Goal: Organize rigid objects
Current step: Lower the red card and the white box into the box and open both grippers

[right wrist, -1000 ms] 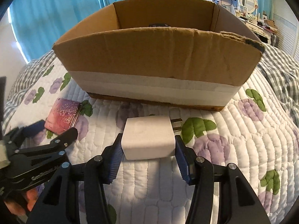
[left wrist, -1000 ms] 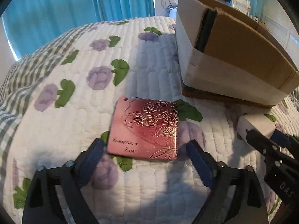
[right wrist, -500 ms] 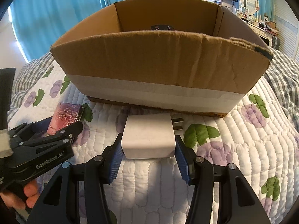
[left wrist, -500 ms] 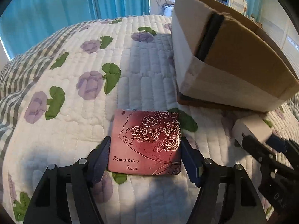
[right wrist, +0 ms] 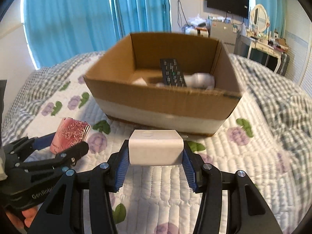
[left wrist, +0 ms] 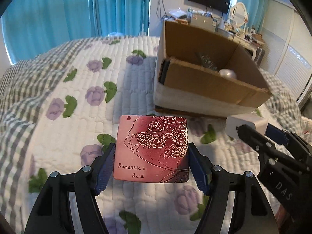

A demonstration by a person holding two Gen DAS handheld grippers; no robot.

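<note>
Both grippers have now lifted their loads off the quilt: the left gripper clamps the pink case, the right gripper clamps the white charger, ready for the box at frame centre.

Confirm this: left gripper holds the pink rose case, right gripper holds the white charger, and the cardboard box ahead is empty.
Not empty. The right wrist view shows the cardboard box holding a black remote and white items. The left gripper does hold the pink rose case; the right gripper holds the white charger.

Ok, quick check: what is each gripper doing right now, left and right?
Left gripper: closed on the pink rose case, lifted off the quilt.
Right gripper: closed on the white charger, also lifted.
</note>
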